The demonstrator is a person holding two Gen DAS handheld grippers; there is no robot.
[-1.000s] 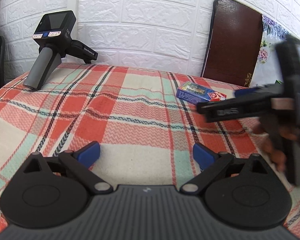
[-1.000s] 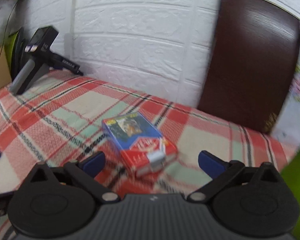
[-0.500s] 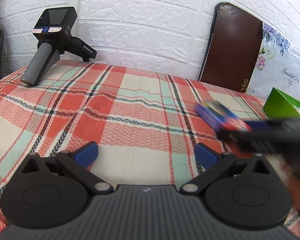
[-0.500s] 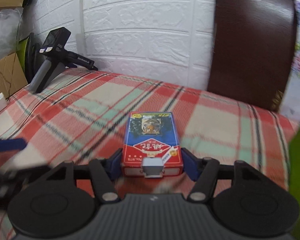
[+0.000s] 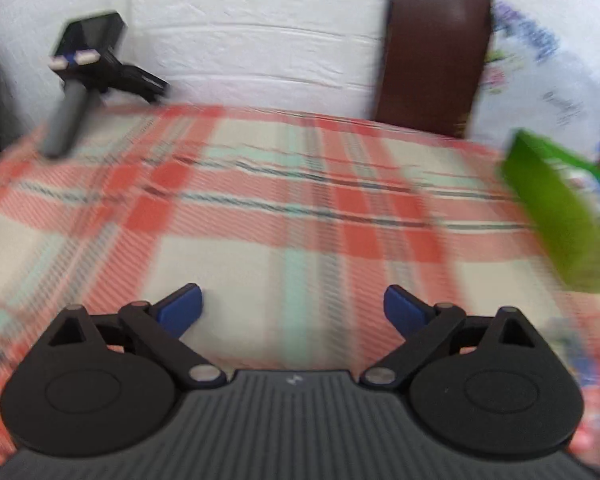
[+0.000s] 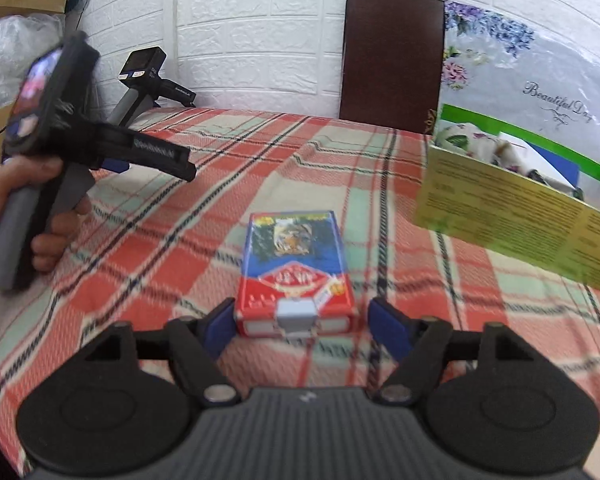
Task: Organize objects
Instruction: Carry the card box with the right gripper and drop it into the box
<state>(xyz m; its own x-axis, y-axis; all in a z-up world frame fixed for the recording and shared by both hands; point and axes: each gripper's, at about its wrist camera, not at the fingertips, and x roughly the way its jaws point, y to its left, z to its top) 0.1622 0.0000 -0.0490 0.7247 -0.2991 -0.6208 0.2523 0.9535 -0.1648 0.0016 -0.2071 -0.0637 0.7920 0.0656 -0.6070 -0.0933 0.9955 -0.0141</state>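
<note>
Just short of the green box (image 6: pixel 515 216), I hold the card pack (image 6: pixel 296 268) in my right gripper (image 6: pixel 300 322).
It looks light, stiff and glossy; both pads clamp its near end's 2 sides, while my left gripper (image 5: pixel 292 308) gapes empty.

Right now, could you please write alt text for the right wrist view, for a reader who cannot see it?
The right hand-held gripper holds a red and blue card box between its blue fingers, above a plaid tablecloth. A green box stands at the right; at the left, a hand holds the left hand-held gripper.
</note>
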